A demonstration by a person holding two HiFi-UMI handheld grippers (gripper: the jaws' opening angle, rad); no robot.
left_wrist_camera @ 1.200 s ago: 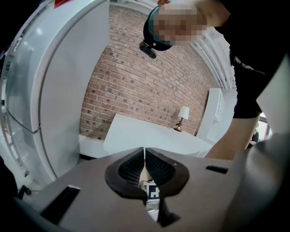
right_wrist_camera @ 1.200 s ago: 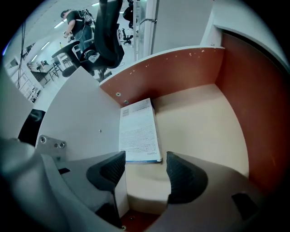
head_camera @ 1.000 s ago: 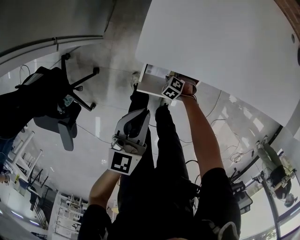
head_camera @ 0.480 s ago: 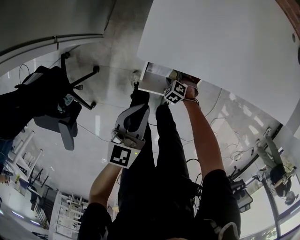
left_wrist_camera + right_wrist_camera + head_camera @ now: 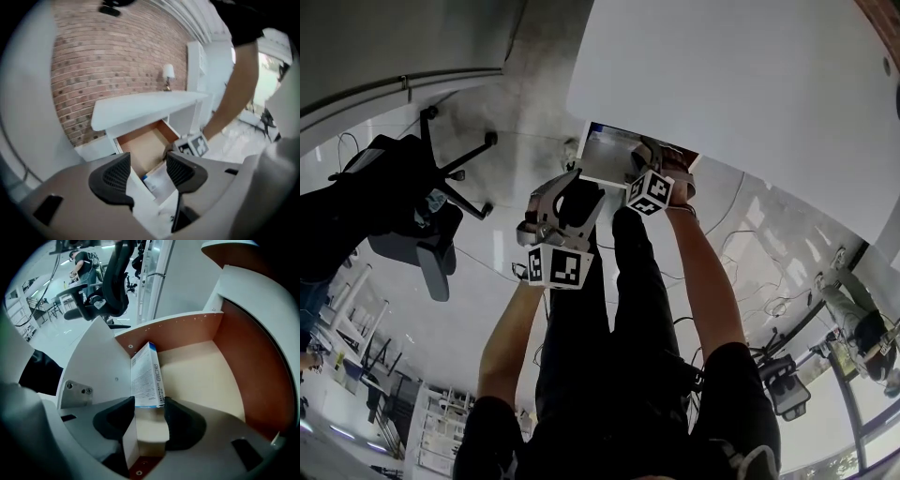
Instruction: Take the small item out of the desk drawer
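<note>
The desk drawer (image 5: 614,157) stands pulled out under the white desk top (image 5: 741,94). Inside it, a small white and blue box (image 5: 147,376) stands on its edge against the drawer's left wall (image 5: 101,366). My right gripper (image 5: 149,416) reaches into the drawer. Its jaws are closing, the box's near end is between them, and the pads touch its two sides. My left gripper (image 5: 147,172) hovers in front of the drawer (image 5: 143,147), its jaws opening with nothing between them. Past its jaws I see the box (image 5: 150,181) and the right gripper's marker cube (image 5: 192,145).
A black office chair (image 5: 403,211) stands on the glossy floor to the left. The person's legs (image 5: 619,328) are below the drawer. A brick wall (image 5: 108,61) rises behind the desk. Cables lie on the floor at the right (image 5: 769,300).
The left gripper has risen towards the drawer and its jaws have opened. The right gripper has stayed at the drawer, shifting a little.
</note>
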